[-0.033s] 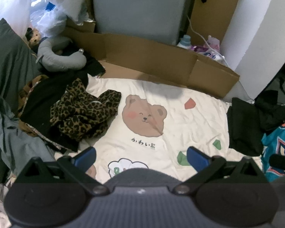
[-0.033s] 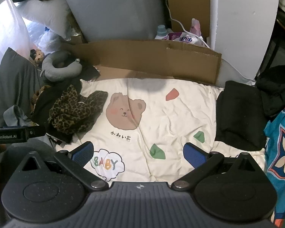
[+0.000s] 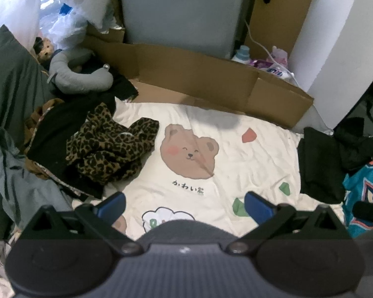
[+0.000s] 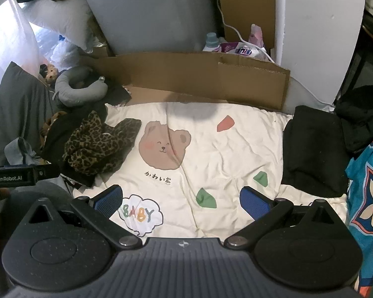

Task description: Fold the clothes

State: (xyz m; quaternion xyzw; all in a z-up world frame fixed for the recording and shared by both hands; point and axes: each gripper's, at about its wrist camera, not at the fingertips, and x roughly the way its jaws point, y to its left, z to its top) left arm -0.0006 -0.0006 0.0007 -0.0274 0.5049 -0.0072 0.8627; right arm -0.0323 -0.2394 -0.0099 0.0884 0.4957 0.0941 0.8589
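Note:
A crumpled leopard-print garment (image 3: pixel 109 149) (image 4: pixel 97 146) lies on a heap of dark clothes (image 3: pixel 54 129) at the left edge of a cream blanket (image 3: pixel 248 164) (image 4: pixel 231 149) printed with a bear. A folded black garment (image 3: pixel 320 164) (image 4: pixel 313 149) rests on the blanket's right side. My left gripper (image 3: pixel 184 203) hovers above the blanket's near part, open, with nothing between its blue pads. My right gripper (image 4: pixel 181 198) hangs over the same area, also open and empty. Neither touches any cloth.
A grey neck pillow (image 3: pixel 79 79) and a small doll (image 3: pixel 44 48) sit at the back left. Flattened cardboard (image 3: pixel 199 74) stands behind the blanket. A teal patterned cloth (image 4: pixel 368 186) lies at the right, and a grey garment (image 3: pixel 20 178) at the left.

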